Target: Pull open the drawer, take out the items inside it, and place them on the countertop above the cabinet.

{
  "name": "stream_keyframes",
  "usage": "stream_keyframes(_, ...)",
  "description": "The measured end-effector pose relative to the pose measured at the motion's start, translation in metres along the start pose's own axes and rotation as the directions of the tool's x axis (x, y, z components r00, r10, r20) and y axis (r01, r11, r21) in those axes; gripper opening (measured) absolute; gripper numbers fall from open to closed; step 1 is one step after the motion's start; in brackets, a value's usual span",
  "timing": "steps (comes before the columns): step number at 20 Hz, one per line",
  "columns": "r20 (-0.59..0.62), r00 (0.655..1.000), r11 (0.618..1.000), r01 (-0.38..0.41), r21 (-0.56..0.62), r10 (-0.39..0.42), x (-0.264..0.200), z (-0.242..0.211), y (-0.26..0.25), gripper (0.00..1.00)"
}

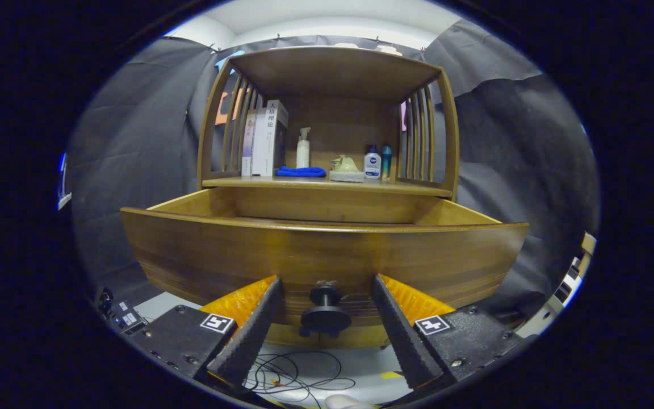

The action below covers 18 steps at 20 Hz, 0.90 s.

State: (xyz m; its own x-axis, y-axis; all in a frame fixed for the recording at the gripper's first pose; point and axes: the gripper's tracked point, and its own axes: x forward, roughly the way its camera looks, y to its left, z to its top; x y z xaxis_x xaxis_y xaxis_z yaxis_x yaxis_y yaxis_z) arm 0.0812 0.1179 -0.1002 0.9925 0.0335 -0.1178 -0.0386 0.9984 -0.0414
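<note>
Drawer: rigid wood, likely heavy, pulled out; take by dark knob between spread tool fingers.

Premises: a staged recording booth dressed as a home corner, not a lived-in room. Black cloth wall hangs in creases behind and beside a wooden cabinet. Its shelf carries household goods: books, a pump bottle, a folded blue cloth, toiletry bottles. Loose cables lie on the pale floor below.
</note>
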Motion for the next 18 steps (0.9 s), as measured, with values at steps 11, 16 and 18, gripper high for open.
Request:
stream_keyframes(11,-0.012,1.000,1.000,-0.012,0.019,0.012,0.024,0.008,0.002,1.00)
stream_keyframes(16,-0.007,1.000,1.000,-0.001,0.016,0.001,0.058,0.023,0.006,1.00)
stream_keyframes(18,-0.017,1.000,1.000,0.007,0.022,-0.007,0.074,0.029,0.008,1.00)
